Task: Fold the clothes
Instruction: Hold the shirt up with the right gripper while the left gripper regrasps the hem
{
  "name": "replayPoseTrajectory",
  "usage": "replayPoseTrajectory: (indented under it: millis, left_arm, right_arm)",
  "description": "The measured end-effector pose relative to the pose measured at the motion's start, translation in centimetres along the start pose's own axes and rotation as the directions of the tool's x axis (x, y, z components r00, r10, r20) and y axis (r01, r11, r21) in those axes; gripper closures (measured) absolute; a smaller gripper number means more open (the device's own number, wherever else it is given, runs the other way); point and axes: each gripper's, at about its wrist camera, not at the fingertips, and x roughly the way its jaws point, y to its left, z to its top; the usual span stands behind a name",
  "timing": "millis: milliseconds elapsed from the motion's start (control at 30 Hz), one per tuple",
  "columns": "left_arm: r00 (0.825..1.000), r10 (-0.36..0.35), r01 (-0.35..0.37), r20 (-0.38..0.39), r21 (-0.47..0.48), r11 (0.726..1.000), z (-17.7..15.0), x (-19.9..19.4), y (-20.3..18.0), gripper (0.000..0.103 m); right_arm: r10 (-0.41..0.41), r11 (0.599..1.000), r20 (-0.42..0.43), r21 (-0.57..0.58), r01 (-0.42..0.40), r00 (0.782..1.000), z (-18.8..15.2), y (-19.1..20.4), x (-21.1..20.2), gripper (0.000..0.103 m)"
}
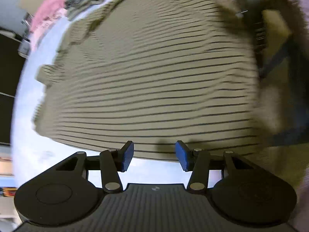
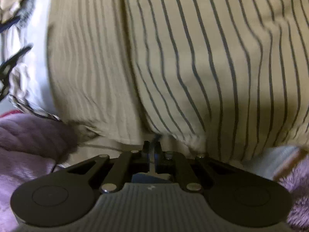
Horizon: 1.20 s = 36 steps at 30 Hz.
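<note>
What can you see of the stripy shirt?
The stripy shirt is beige soft cloth with thin dark stripes. It lies spread wide on a pale blue surface, with small wrinkles and a jagged, rumpled far edge. In the right wrist view one part is folded over another, so the stripes show bold on top and faint beside it. The right gripper is shut on its near edge. The left gripper is open at another edge, holding nothing.
</note>
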Motion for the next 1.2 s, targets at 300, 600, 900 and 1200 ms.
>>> replayPoseTrajectory:
  millis: [300,600,900,1200]
  left_arm:
    - [0.971,-0.233,0.239,0.056,-0.185,0.953,-1.1,-2.4,-6.2,0.066]
    - [0.974,-0.224,0.219,0.038,-0.421,0.880,-2.1,1.6,-9.3,0.070]
    - [0.991,-0.131,0.103,-0.036,-0.425,0.899,-1.1,3.3,-11.2,0.101]
    - [0.956,-0.281,0.226,-0.088,-0.393,0.891,-1.3,3.2,-12.4,0.103]
  right_arm:
    - [0.034,0.998,0.018,-0.056,-0.033,0.999,-0.9,2.1,-0.9,0.094]
    - [0.032,0.993,0.014,-0.114,-0.030,0.999,-1.7,4.3,-0.6,0.092]
    - [0.030,0.992,0.025,-0.121,-0.027,0.999,-2.0,4.8,-0.3,0.092]
    - [0.034,0.991,0.033,-0.128,-0.029,0.999,-2.8,4.7,-0.4,0.092]
